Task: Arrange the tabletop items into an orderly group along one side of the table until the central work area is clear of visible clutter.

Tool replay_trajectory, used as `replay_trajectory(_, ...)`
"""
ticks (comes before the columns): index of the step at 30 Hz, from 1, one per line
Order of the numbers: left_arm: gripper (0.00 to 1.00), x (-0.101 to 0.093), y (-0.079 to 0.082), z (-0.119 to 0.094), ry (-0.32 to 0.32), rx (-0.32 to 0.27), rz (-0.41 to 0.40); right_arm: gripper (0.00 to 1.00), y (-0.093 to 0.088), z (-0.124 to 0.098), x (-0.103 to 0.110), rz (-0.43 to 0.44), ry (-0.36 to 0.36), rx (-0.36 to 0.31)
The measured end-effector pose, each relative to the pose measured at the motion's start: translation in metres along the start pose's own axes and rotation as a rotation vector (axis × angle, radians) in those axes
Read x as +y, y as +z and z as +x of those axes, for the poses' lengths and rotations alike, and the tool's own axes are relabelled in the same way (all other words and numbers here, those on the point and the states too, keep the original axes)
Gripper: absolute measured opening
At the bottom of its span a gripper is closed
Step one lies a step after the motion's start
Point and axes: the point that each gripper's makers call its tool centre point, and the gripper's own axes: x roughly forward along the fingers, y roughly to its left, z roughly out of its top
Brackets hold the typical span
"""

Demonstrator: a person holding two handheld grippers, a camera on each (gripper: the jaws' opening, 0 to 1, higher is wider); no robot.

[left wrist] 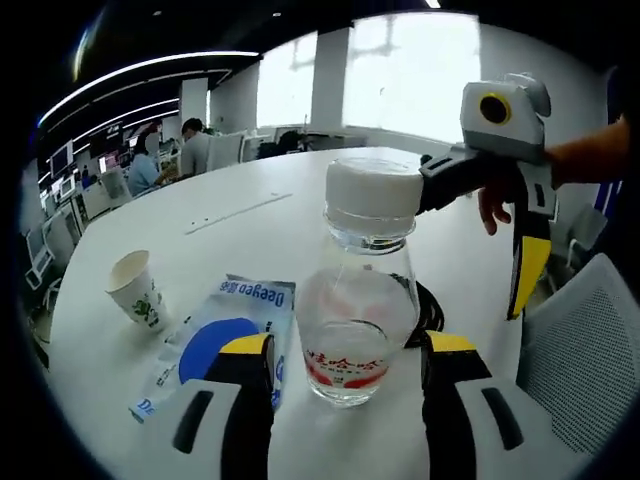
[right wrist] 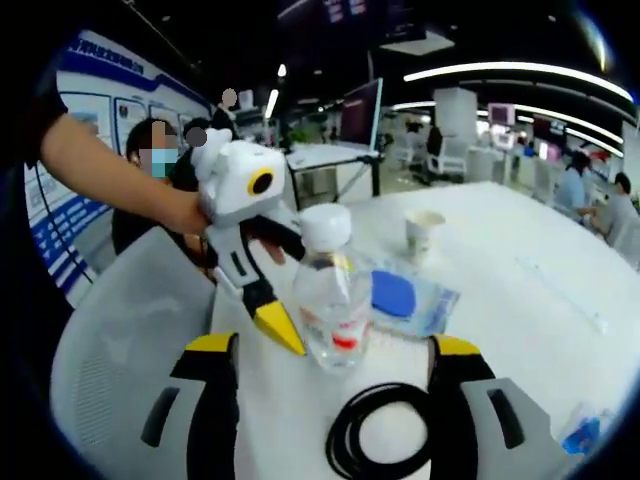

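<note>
Step in hand: approach to bottle [left wrist: 358, 300] near counter [left wrist: 300, 200] edge, beside wipes packet [left wrist: 215, 340]. Left claw [left wrist: 345, 375] spread, flanking bottle. Right claw [right wrist: 335, 385] spread, empty, above cable coil [right wrist: 385, 435]. Next: close, carry sideward.

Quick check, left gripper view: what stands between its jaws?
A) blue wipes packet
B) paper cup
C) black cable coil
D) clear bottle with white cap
D: the bottle stands upright on the table between the open jaws; the cup and packet lie off to the side.
</note>
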Motion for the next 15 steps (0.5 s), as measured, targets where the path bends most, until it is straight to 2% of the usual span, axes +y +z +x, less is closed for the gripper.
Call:
replay_trajectory(7, 0.49, 0.002, 0.010, 0.007, 0.004, -0.021, 0.022, 0.82, -0.010, -0.013, -0.014, 0.032, -0.064, 0.003)
replay_trajectory(15, 0.46, -0.002, 0.011, 0.013, -0.027, -0.023, 0.052, 0.82, -0.022, -0.027, -0.024, 0.065, -0.124, 0.012)
